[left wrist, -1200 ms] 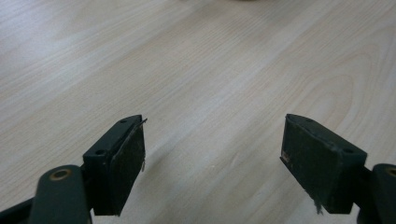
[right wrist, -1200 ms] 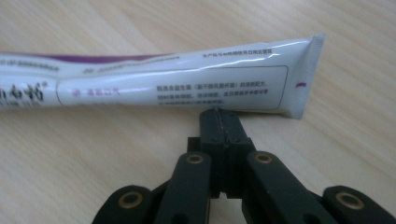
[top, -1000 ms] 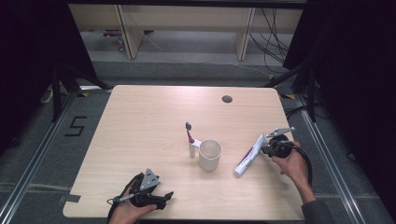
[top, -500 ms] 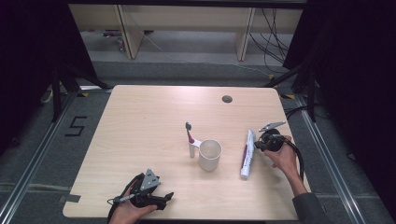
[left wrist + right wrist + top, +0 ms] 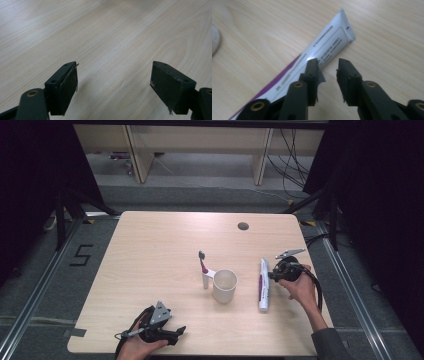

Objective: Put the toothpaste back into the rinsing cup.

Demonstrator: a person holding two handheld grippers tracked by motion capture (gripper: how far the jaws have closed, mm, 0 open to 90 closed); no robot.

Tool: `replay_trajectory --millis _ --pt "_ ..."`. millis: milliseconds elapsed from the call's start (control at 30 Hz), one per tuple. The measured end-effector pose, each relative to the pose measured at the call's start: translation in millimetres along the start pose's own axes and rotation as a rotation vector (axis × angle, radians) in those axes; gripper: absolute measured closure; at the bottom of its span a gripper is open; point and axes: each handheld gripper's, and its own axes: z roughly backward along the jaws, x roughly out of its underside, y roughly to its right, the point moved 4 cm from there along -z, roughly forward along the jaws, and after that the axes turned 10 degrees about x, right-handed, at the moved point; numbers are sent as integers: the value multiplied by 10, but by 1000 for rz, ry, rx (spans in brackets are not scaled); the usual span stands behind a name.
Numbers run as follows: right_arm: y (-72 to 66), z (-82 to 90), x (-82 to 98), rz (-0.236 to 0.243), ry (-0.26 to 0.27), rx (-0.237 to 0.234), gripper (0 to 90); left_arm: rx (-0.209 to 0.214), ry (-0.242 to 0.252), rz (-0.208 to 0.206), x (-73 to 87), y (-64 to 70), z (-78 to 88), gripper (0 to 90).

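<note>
The right gripper (image 5: 274,274), jaws just opened and released, sits beside the toothpaste tube (image 5: 263,284) lying flat on the bench (image 5: 160,240). The left gripper (image 5: 177,331) rests open, holding nothing.

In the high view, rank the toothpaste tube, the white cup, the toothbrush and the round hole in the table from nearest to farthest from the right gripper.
From the right gripper, in the high view:
1. Toothpaste tube, lying flat right beside it on the table.
2. White cup, farther toward the table's middle.
3. Toothbrush, upright just beyond the cup; the round hole, toward the far edge, looks about as far, too close to call.
</note>
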Motion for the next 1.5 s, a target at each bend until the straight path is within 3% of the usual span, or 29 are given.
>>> replay_trajectory --millis 33,67,100,133,200,233,267,300,433,467,500,600,667,700,800,900,933,967,1100,1133,1167,1200,1300,1500 --pt "-18 30 -5 -22 6 -9 626 1 -2 0 -1 -2 0 212" --pt "-14 26 -16 -24 54 1 585 1 -1 0 1 0 -1 213" --pt "-33 73 -18 -42 31 -10 551 0 -2 -1 2 1 2 213" --pt "-31 103 -17 -24 16 -10 522 1 -15 -10 5 -6 15 213" --pt "-98 160 -18 -91 14 -30 468 -1 -2 0 -4 -8 14 213" --pt "-116 165 -16 -102 17 -27 436 -3 2 2 -6 -11 12 213" --pt "-108 165 -7 -66 14 -27 410 -4 1 1 -3 -11 13 213" --pt "-141 170 0 -85 12 -34 399 -7 -12 -8 3 -19 20 213" --pt "-204 162 31 -39 -12 -38 370 -1 4 1 -6 -2 2 213" --pt "-227 150 28 -53 -3 -45 366 0 1 -2 -5 -1 3 213" --pt "-215 163 35 -22 -27 -45 364 1 -8 -8 -3 -4 9 213" --pt "-255 152 44 -35 -35 -48 355 2 -13 -12 -5 -12 13 212" --pt "-266 126 42 -36 -16 -42 347 1 -6 -6 -5 -8 4 213" --pt "-266 146 51 -29 -55 -45 341 3 -17 -15 -2 -12 9 213" --pt "-275 108 58 -9 -51 -27 339 1 -16 -16 -7 -11 8 213" --pt "-315 105 56 -6 -60 -44 335 0 -13 -14 -8 -12 10 213" --pt "-349 110 54 -31 -65 -47 334 -1 -13 -13 -8 -15 9 213" --pt "-345 106 54 -9 -65 -50 333 -1 -14 -13 -8 -16 9 213" --pt "-378 79 44 -7 -69 -51 332 -4 -12 -11 -9 -10 -5 213" --pt "-388 79 41 -10 -77 -54 332 -3 -10 -9 -10 -5 -6 213" --pt "-423 80 43 -45 -96 -57 332 -1 -8 -10 -11 -4 -4 212" --pt "-411 68 36 -13 -89 -48 324 -1 -6 -10 -12 -5 -4 213" --pt "-405 44 36 -9 -98 -30 324 2 -10 -12 -9 -11 2 213" --pt "-348 -36 41 -55 -131 -25 349 3 -4 -5 -10 5 -6 213"
